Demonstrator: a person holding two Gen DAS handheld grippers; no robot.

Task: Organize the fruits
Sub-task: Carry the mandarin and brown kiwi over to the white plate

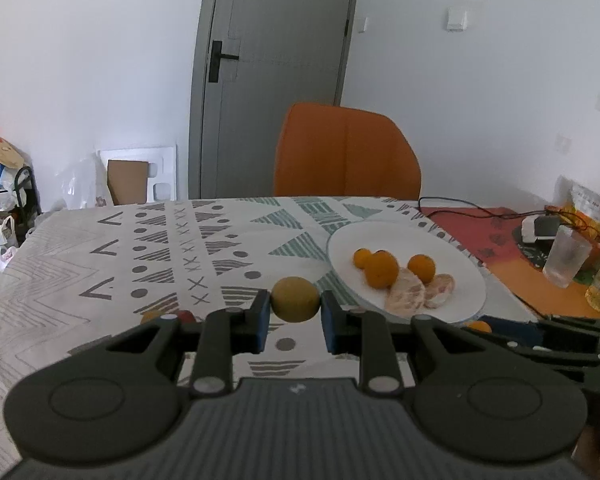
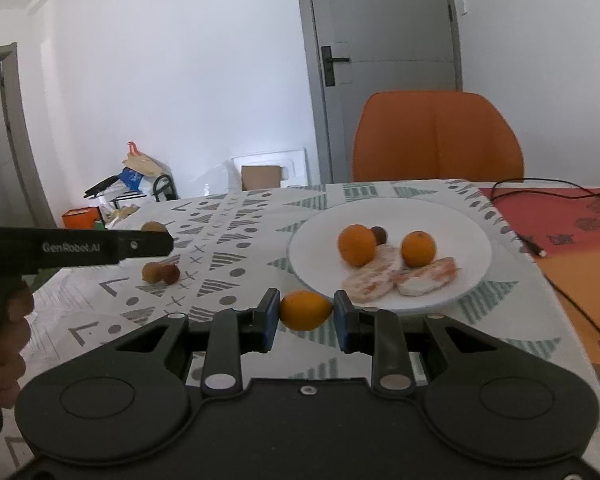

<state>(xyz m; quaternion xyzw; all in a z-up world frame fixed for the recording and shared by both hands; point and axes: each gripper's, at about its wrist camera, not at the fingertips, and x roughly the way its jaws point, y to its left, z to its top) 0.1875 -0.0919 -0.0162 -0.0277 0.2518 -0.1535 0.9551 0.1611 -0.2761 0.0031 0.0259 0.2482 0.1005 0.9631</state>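
My left gripper (image 1: 294, 309) squeezes yellow-green fruit (image 1: 295, 299), held above patterned tablecloth (image 1: 100, 264). Fruit nearly round, slightly wider side to side, across pads. My right gripper (image 2: 306, 314) squeezes small orange (image 2: 305, 309), long side lying across pads, just before white plate (image 2: 476, 240). Plate holds oranges and peeled pieces. Two small reddish fruits (image 2: 161, 272) lie on cloth. Left gripper's side reads "GenRobot.AI".
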